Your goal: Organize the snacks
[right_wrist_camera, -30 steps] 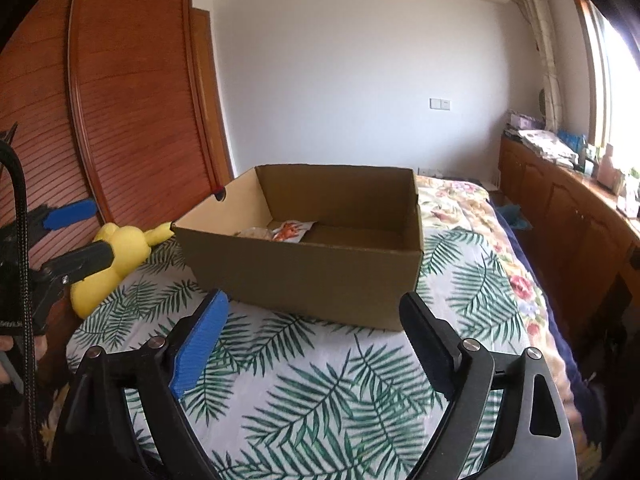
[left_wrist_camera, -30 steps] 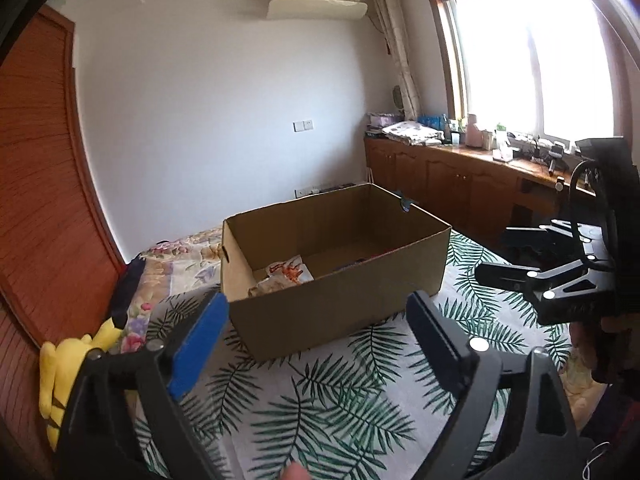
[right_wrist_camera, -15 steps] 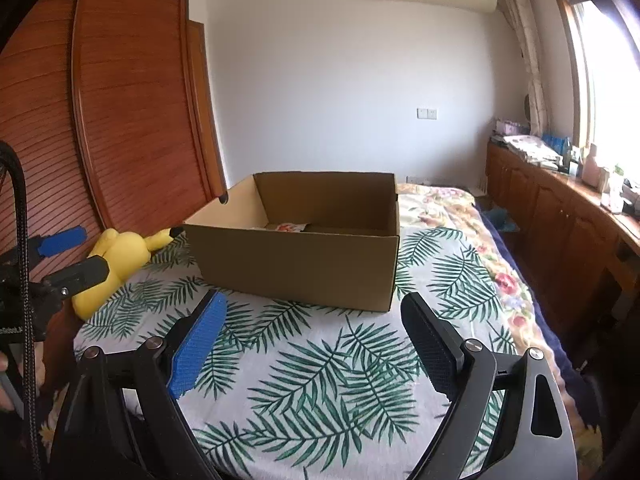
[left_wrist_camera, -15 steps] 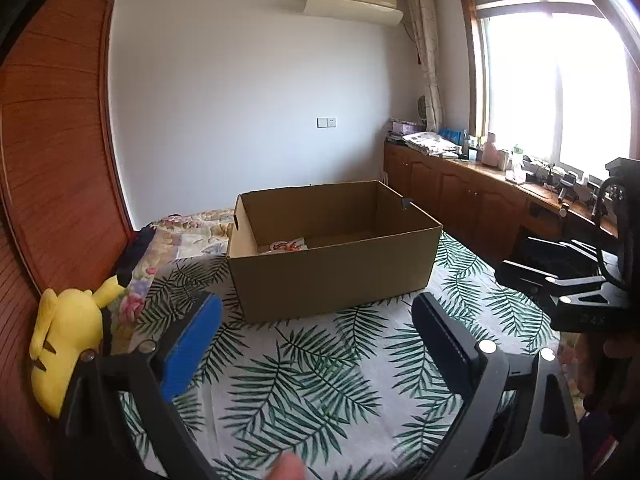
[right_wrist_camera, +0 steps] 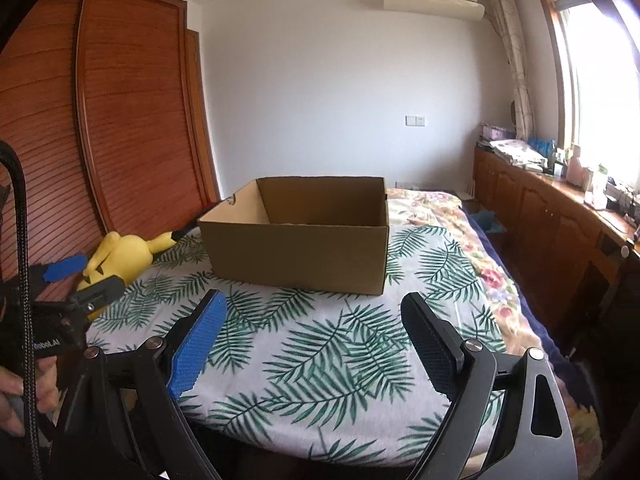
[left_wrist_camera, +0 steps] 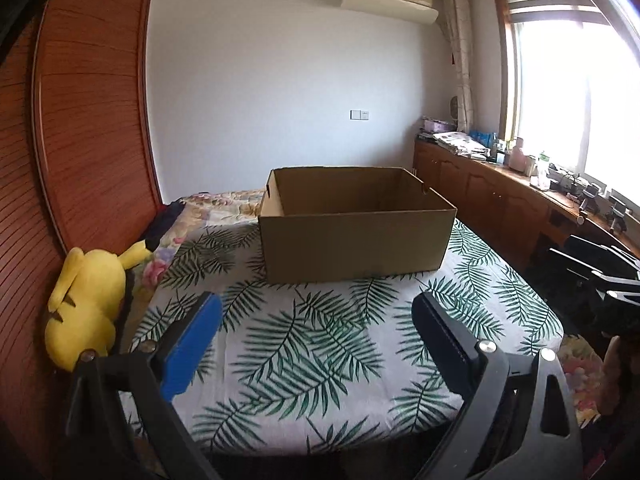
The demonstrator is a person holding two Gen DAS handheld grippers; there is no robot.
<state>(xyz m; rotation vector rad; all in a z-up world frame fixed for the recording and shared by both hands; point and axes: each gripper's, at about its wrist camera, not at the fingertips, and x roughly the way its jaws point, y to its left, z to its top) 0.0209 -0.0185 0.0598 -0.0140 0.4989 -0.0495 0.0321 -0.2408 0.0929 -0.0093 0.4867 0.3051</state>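
Left wrist view: left gripper (left_wrist_camera: pixel 316 316) hanging low over the near edge of the bed, blue pad and black pad set wide apart, nothing between them. Right wrist view: right gripper (right_wrist_camera: pixel 312 312) likewise spread and unloaded, at the near edge.

Cardboard box (left_wrist_camera: pixel 356 236) standing upright mid-bed on the palm-leaf sheet (left_wrist_camera: pixel 320 344), well beyond both sets of pads, open at the top with no flaps showing. Snacks not visible from this low angle; only the inner walls of the box (right_wrist_camera: pixel 296 232) show, so contents cannot be told. No packets on the sheet either.

Judged handling: box light, corrugated, stiff along its edges but prone to bowing if pinched mid-wall; best taken at a top rim near a corner, or by the hand notch in a side wall. Snack packets, if inside, probably light, crinkly and slippery, so a pinch across a sealed seam rather than the puffed middle.

Matte brown board, sharp straight folds. Soft cotton-like sheet over a yielding mattress, likely letting the box tilt when pressed. Plush yellow toy (left_wrist_camera: pixel 86 304) lying at the left by the ribbed reddish wood wardrobe (left_wrist_camera: pixel 80 128).
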